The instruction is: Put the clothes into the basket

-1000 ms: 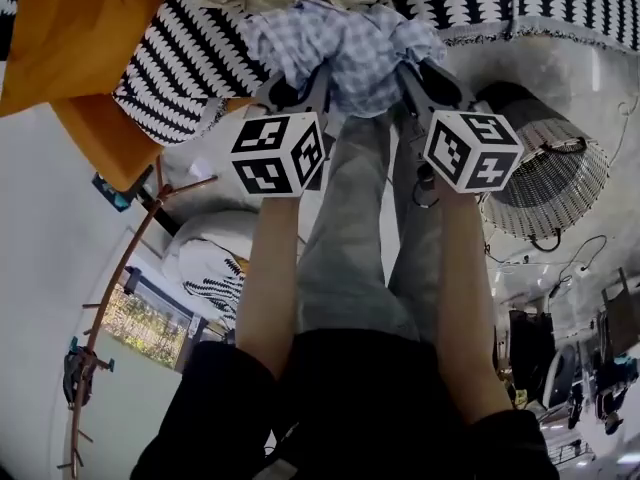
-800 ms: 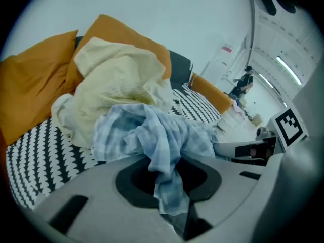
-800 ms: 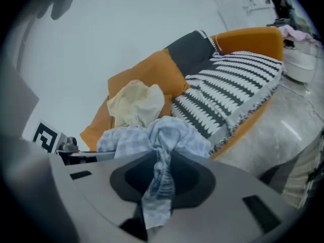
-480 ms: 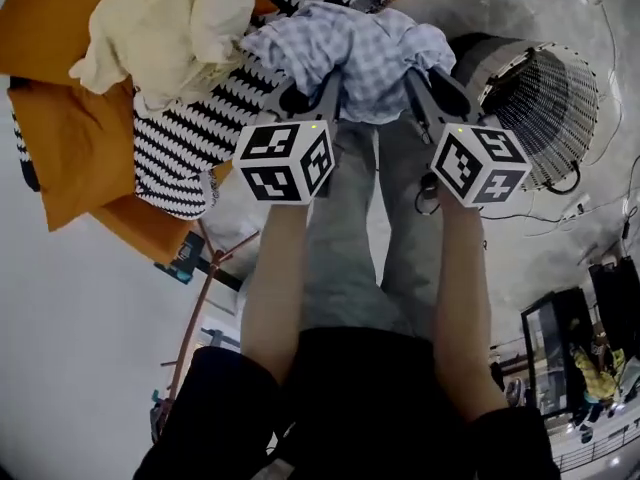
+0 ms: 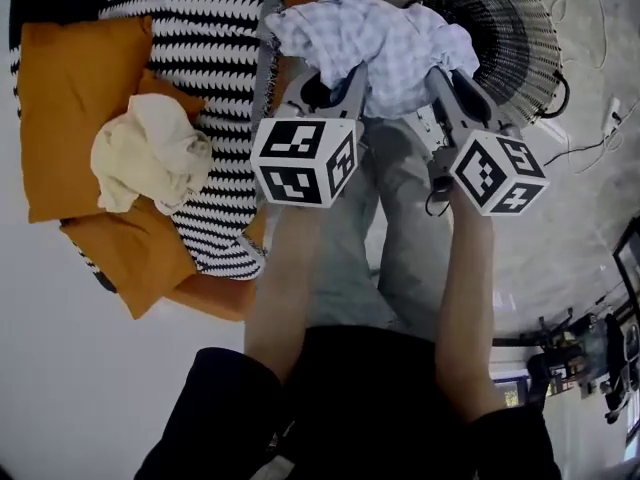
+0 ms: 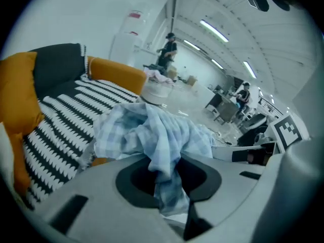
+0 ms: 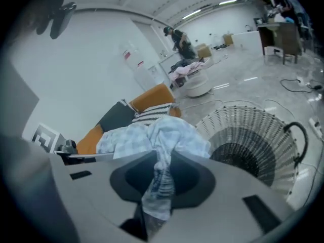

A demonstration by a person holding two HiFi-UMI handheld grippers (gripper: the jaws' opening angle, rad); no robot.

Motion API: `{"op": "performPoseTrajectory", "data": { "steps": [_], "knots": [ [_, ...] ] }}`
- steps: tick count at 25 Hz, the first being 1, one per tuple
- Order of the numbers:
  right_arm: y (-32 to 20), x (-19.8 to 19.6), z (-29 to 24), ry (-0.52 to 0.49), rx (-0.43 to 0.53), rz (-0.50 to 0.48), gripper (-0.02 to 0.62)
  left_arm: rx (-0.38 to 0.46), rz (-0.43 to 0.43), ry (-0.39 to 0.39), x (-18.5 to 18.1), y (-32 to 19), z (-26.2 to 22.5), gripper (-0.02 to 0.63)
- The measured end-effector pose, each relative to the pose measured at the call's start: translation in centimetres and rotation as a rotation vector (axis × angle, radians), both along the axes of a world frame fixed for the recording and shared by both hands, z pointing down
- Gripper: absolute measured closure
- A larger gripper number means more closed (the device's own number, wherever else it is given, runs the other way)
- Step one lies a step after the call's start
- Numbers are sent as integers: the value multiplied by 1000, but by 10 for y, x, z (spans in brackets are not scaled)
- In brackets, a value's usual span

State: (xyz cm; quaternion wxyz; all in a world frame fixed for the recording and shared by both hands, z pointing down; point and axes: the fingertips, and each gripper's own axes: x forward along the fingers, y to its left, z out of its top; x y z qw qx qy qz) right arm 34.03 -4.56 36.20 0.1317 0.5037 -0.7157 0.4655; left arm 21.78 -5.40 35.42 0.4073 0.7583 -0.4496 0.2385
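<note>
Head view, looking steeply down. The left tool (image 5: 330, 86) and the right tool (image 5: 450, 76) are held side by side at arm's length. Each carries a white cube with black square markers, one on the left (image 5: 305, 158) and one on the right (image 5: 498, 173).

A pale blue checked garment (image 5: 385, 43) is bunched between the two tools and hangs clear of the floor, above the person's grey trouser legs (image 5: 385, 238). The left gripper view shows that tool's jaws drawn together on a twisted fold of the pale blue checked garment, and the fold runs down through the dark hollow between them. The right gripper view shows the same clamp on another fold of the cloth.

A round wire basket with a dark interior (image 5: 515, 38) stands on the pale glossy floor (image 5: 580, 218). It lies just beyond and to the right of the garment, whose right edge overlaps the basket's near rim in the head view. The garment is held beside the basket, not inside it.

To the left lies a black-and-white zigzag-patterned cover (image 5: 205, 48), bordered by orange cushions (image 5: 75, 113). A crumpled cream garment (image 5: 150, 153) rests where the cover meets the cushions, well apart from both tools.
</note>
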Motion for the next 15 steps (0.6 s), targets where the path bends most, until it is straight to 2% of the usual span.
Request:
{"op": "performPoseTrajectory", "data": {
  "steps": [4, 9, 12, 15],
  "knots": [
    [8, 70, -5, 31, 11, 188, 509, 21, 158, 44, 74, -12, -7, 518],
    [30, 140, -1, 92, 0, 355, 509, 22, 309, 88, 152, -8, -1, 518],
    [42, 163, 1, 121, -6, 420, 509, 2, 366, 108, 180, -1, 4, 517],
    [47, 176, 3, 142, -15, 451, 508, -20, 375, 86, 191, 2, 11, 517]
  ]
}}
